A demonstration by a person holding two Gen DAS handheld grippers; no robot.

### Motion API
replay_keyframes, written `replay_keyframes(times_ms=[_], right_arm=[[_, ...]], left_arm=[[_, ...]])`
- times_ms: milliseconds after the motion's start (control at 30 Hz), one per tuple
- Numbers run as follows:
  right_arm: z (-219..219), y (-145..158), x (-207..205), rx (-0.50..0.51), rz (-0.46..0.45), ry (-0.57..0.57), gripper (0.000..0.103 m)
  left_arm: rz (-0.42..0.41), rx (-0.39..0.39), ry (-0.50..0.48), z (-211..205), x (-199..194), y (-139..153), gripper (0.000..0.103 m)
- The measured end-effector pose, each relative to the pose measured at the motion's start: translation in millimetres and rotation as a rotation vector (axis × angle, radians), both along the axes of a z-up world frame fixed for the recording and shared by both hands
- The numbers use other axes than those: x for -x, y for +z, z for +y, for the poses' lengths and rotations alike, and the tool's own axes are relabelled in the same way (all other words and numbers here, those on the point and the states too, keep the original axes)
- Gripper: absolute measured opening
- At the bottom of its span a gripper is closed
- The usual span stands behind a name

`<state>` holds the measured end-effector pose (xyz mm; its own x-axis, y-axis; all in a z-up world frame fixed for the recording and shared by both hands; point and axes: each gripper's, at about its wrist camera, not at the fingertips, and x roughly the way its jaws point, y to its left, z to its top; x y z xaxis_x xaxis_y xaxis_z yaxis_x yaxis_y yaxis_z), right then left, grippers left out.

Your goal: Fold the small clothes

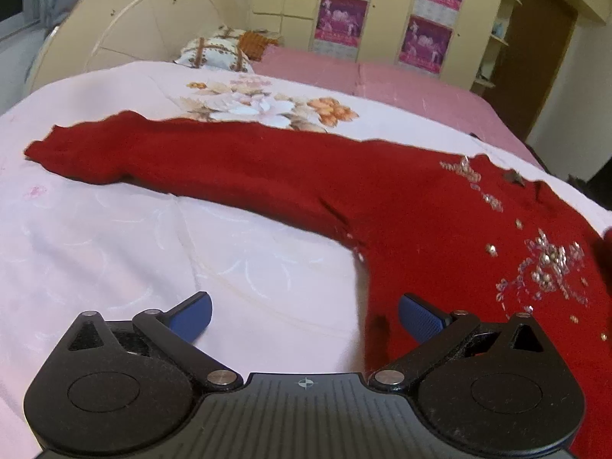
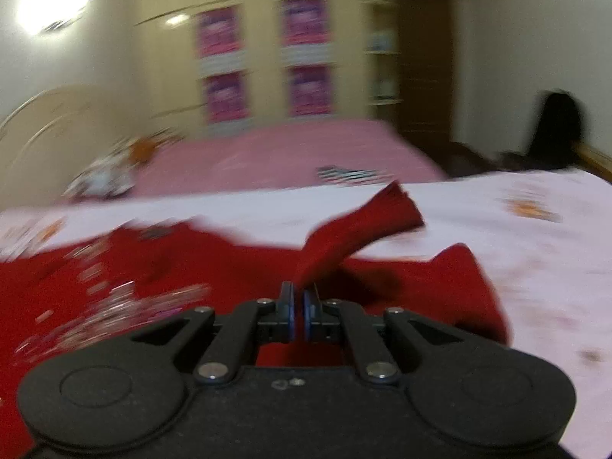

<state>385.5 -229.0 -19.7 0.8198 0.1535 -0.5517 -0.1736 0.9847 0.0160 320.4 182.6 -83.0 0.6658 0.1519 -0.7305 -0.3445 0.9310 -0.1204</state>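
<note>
A red knit sweater point(image 1: 440, 229) lies flat on a bed, its fabric soft and slightly fuzzy, with clusters of clear beads and sequins point(image 1: 547, 271) sewn across the chest in spray-like shapes. In the left wrist view one long sleeve point(image 1: 153, 160) stretches out toward ten o'clock, ending in a rounded cuff, while the body fills the three to five o'clock part of the frame.

The left tool point(image 1: 304, 317) hangs above the bed with its jaws spread wide and nothing between them; its blue ribbed pads point(image 1: 419, 317) are bare, the right-hand one just over the sweater's edge.

The right tool point(image 2: 298, 317) has its jaws pressed almost together, pinching the other sleeve point(image 2: 355, 229), which rises from the pads toward one o'clock and ends in a flared ribbed cuff lifted off the bed. This view is heavily blurred, so finer detail is lost.

The bed is covered by a pale pink quilt point(image 1: 114, 248) with faint stitched swirls and a printed flower bouquet point(image 1: 267, 107) at twelve o'clock. Beyond it lies a deeper pink sheet point(image 1: 382, 84), a patterned pillow point(image 1: 218, 53) and a cream arched headboard point(image 1: 145, 26) at eleven o'clock. Cream wardrobe doors point(image 1: 298, 0) carrying purple posters point(image 1: 340, 19) stand behind, with a brown door point(image 1: 535, 57) at two o'clock.
</note>
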Motion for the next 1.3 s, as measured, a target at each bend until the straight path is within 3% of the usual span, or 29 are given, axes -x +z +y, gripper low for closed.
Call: replay_keyframes(times_ms=[133, 200, 300, 333, 367, 400, 433, 600, 700, 900, 967, 1000, 1100, 1200, 1300], right_arm=[[77, -20, 3, 0.044, 0.067, 0.145, 0.006], [102, -38, 1, 0.061, 0.153, 0.215, 0.020], [112, -35, 18, 0.069, 0.117, 0.241, 0.030], [107, -29, 25, 0.033, 0.106, 0.239, 0.030], [97, -25, 30, -0.003, 0.095, 0.230, 0.029], [88, -20, 38, -0.032, 0.084, 0.208, 0.029], [77, -17, 44, -0.053, 0.078, 0.187, 0.029], [23, -7, 69, -0.139, 0.065, 0.063, 0.029], [-18, -13, 70, -0.171, 0.070, 0.006, 0.029], [-38, -24, 67, -0.188, 0.079, -0.053, 0.030], [-42, -28, 68, -0.194, 0.089, -0.064, 0.030], [-42, -30, 67, -0.198, 0.094, -0.070, 0.030], [-41, -33, 64, -0.213, 0.108, -0.080, 0.030], [-43, -29, 65, -0.205, 0.108, -0.074, 0.031], [-45, -28, 62, -0.201, 0.106, -0.077, 0.031]], left_arm=[[-0.024, 0.035, 0.002, -5, 1, 9, 0.103], [-0.040, 0.043, -0.031, -12, -3, 13, 0.103], [-0.076, 0.102, -0.082, -26, -14, 16, 0.102], [-0.090, 0.121, -0.108, -34, -20, 17, 0.102], [-0.105, 0.145, -0.134, -43, -27, 16, 0.095], [-0.113, 0.172, -0.156, -52, -33, 15, 0.062], [-0.104, 0.204, -0.174, -62, -43, 12, 0.049], [-0.082, 0.397, -0.266, -111, -92, -7, 0.046], [-0.040, 0.451, -0.308, -140, -116, -19, 0.046], [-0.056, 0.507, -0.288, -158, -139, -27, 0.046], [-0.055, 0.461, -0.313, -167, -145, -27, 0.041], [-0.059, 0.432, -0.329, -168, -145, -26, 0.001], [-0.099, 0.430, -0.328, -156, -141, -18, 0.004], [-0.170, 0.374, -0.316, -132, -131, 5, 0.004], [-0.181, 0.335, -0.309, -104, -126, 17, 0.004]])
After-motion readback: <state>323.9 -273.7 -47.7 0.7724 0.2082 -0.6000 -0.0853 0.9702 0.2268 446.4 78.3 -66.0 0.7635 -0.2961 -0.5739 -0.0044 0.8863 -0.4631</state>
